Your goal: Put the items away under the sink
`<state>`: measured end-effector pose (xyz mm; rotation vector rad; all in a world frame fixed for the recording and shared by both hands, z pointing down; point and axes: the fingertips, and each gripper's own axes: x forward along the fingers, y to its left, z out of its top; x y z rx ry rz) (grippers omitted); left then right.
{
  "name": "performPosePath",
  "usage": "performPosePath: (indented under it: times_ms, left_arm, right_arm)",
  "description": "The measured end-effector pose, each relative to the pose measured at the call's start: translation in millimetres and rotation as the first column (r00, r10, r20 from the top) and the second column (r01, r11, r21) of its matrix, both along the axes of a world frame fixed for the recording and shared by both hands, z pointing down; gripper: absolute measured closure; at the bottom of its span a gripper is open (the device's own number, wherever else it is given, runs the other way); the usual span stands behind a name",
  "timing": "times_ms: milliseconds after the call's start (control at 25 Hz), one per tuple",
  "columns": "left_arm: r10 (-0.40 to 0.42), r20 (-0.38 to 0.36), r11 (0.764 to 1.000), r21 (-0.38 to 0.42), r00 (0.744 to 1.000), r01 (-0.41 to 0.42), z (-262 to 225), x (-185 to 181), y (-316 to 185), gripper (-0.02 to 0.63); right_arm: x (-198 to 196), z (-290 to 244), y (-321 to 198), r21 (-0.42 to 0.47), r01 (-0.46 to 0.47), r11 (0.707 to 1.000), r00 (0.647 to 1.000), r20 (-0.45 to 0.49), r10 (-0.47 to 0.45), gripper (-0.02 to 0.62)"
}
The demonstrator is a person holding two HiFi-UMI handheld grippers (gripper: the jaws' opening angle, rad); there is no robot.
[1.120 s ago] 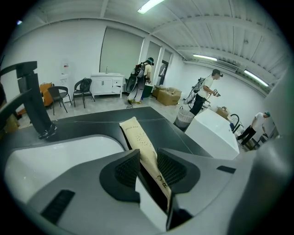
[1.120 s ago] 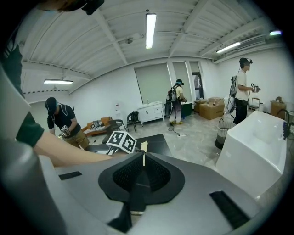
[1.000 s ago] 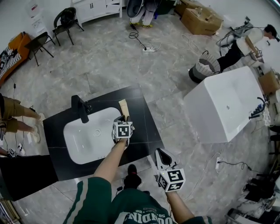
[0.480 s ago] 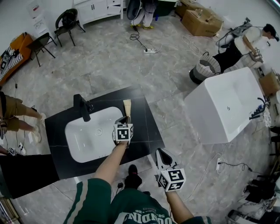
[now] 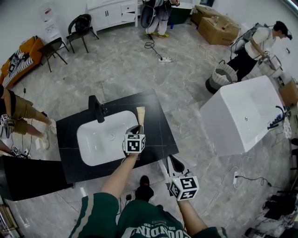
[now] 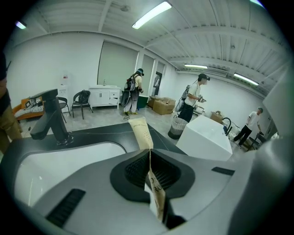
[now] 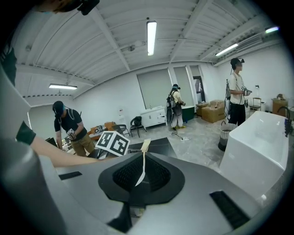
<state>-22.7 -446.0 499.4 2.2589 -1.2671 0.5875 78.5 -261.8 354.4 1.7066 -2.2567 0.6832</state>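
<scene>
Beige tube (image 5: 140, 114) was clamped by its tail between the left gripper's (image 5: 136, 128) tight-pressed jaws, poking out ahead above the counter (image 5: 158, 135), while the right gripper's (image 5: 173, 163) jaws met on nothing; pickup looked done, next likely carrying it under the sink (image 5: 100, 144).

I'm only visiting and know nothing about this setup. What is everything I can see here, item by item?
soft plastic tube: one, beige, over the countertop's right part, held by one end
stone countertop: one, black, centre
sink basin: one, white, set in the countertop
faucet: one, black, at the basin's far rim
bathtub: one, white, right
ribbed bin: one, dark and pale, beyond the bathtub
cardboard boxes: at least two, brown, far right
chairs: two, black, far left
cabinet: one, white, far wall
other people: at least three, room's edges
left gripper: grey, shut on the tube
right gripper: grey, shut, empty, beside the countertop's near corner
</scene>
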Motion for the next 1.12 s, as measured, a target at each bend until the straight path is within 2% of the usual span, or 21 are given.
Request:
performPosePath:
  times_ms: [240, 520, 800, 920, 1120]
  left_arm:
    - [-0.009, 0.008, 1.000, 0.012, 1.000, 0.009, -19, -15, 50, 0.591]
    - [-0.038, 0.001, 0.999, 0.039, 0.999, 0.038, -47, -22, 125, 0.591]
    - [-0.040, 0.034, 0.995, 0.089, 0.999, 0.037, -70, -22, 214, 0.591]
    - [-0.050, 0.041, 0.993, 0.105, 0.998, 0.045, -81, -21, 257, 0.591]
    - [-0.049, 0.032, 0.994, 0.098, 0.998, 0.046, -70, -17, 330, 0.591]
  right_arm:
    - [-9, -17, 35, 0.030, 0.037, 0.999, 0.999, 0.003, -0.037, 0.552]
    - [-1, -38, 90, 0.082, 0.061, 0.995, 0.998, 0.012, -0.062, 0.552]
    - [1, -46, 163, 0.102, 0.094, 0.990, 0.994, 0.040, -0.098, 0.552]
    - [2, -49, 195, 0.109, 0.108, 0.988, 0.990, 0.083, -0.117, 0.552]
    - [2, -52, 248, 0.127, 0.134, 0.983, 0.985, 0.095, -0.147, 0.552]
